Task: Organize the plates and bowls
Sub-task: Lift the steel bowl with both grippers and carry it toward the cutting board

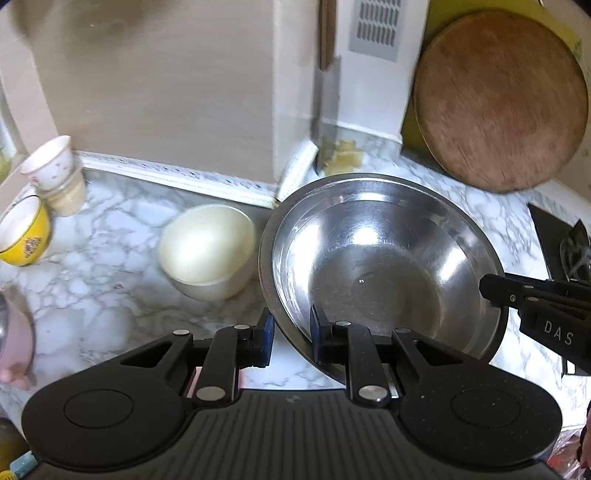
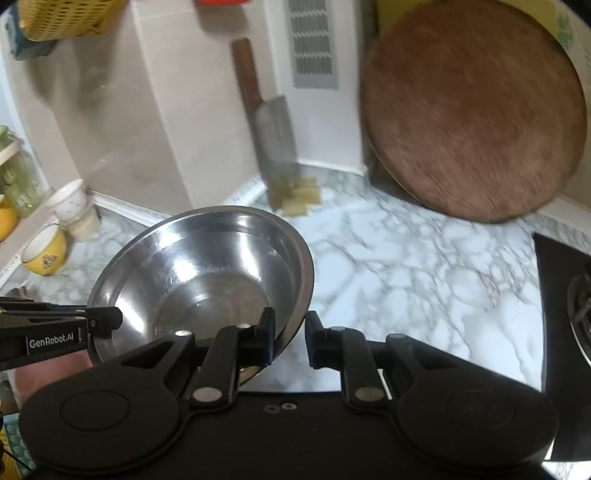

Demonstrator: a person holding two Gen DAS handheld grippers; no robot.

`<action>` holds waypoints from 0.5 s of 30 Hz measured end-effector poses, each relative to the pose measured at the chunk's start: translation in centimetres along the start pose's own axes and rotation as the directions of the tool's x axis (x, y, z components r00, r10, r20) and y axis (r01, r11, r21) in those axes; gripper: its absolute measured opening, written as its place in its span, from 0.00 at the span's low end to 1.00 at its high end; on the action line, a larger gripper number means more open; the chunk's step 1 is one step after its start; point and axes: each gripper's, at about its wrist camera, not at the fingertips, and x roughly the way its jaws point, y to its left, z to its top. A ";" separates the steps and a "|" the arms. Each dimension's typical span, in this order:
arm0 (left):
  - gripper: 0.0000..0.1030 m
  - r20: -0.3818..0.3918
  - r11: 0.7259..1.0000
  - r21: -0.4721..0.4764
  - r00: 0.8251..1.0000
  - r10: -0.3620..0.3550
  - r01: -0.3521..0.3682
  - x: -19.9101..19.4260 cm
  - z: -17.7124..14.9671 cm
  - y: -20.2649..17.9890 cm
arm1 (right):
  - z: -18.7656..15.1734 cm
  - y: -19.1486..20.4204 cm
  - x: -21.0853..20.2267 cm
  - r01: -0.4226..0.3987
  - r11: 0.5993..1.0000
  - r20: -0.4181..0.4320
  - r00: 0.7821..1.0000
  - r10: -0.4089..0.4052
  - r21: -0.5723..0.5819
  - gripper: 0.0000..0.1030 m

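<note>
Steel bowl point(image 1: 380, 273) hides cleaver point(image 2: 275, 140) leftward.

A white-veined marble counter point(image 2: 406, 266) meets beige tiled walls point(image 1: 166, 85); a grey vent grille point(image 1: 376, 27) sits high in the corner.

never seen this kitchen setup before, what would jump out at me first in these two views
The big steel bowl dominates both views, held over the marble counter with the left hand-held gripper and the right hand-held gripper each clamped on its rim from opposite sides. Behind it, a large round wooden board leans against the wall, and a cream bowl sits just left of the steel one.
</note>
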 end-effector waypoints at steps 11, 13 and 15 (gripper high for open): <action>0.18 -0.034 0.999 0.040 0.999 -0.015 0.017 4.4 -3.0 -2.2 | -3.6 -2.9 3.2 0.050 0.999 -0.060 0.997 -0.050 -0.005 0.17; 0.18 -0.041 0.999 0.047 0.999 -0.016 0.018 5.0 -3.3 -2.5 | -3.9 -3.2 3.6 0.051 0.999 -0.068 0.996 -0.052 -0.005 0.17; 0.18 -0.056 0.999 0.048 0.998 -0.014 0.017 5.7 -3.6 -2.7 | -4.1 -3.5 4.1 0.061 0.998 -0.077 0.995 -0.062 -0.007 0.17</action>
